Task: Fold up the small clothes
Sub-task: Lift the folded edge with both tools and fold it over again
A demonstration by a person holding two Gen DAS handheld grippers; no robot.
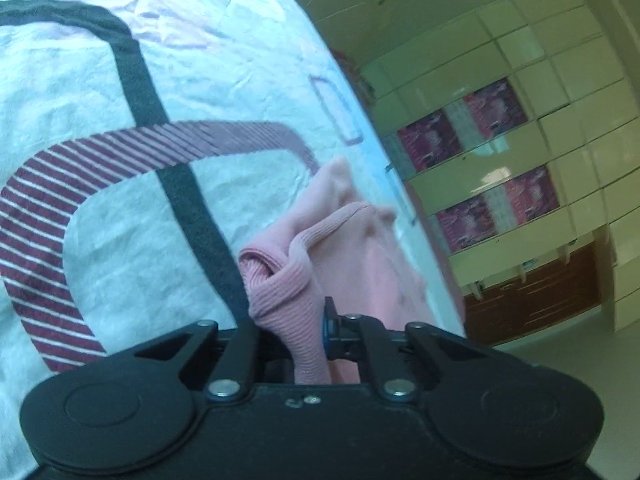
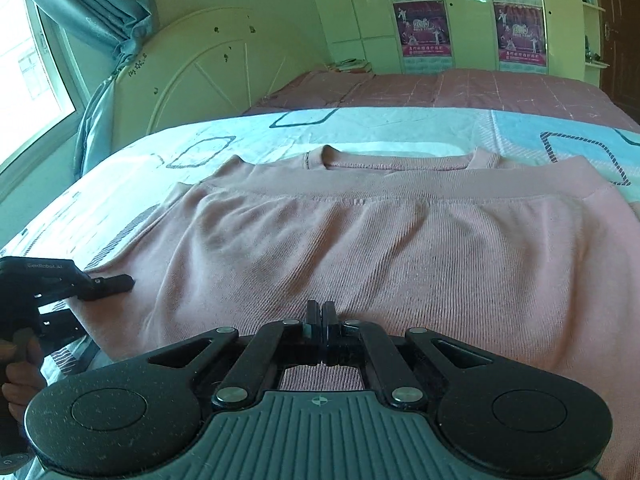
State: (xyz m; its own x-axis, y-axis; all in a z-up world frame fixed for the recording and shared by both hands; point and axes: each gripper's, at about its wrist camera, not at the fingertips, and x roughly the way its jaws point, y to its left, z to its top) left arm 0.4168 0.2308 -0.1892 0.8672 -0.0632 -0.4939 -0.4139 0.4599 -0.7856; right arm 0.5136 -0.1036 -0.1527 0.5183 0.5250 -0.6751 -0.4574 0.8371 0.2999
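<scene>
A pink knit sweater (image 2: 380, 240) lies on the bed, its bottom part folded up so the ribbed hem lies just below the collar (image 2: 396, 162). My left gripper (image 1: 292, 320) is shut on a bunched edge of the pink sweater (image 1: 288, 280). It also shows at the left of the right wrist view (image 2: 108, 284), at the sweater's left edge. My right gripper (image 2: 322, 320) is shut, its fingertips pressed together over the sweater's near fold; whether cloth is pinched between them cannot be seen.
The bed sheet (image 1: 120, 220) is pale blue with striped and dark rounded shapes. A pink bedspread (image 2: 460, 92) covers the far part. A white headboard (image 2: 208, 68), a window with a teal curtain (image 2: 104, 12) and wardrobes with posters (image 2: 424, 28) stand around.
</scene>
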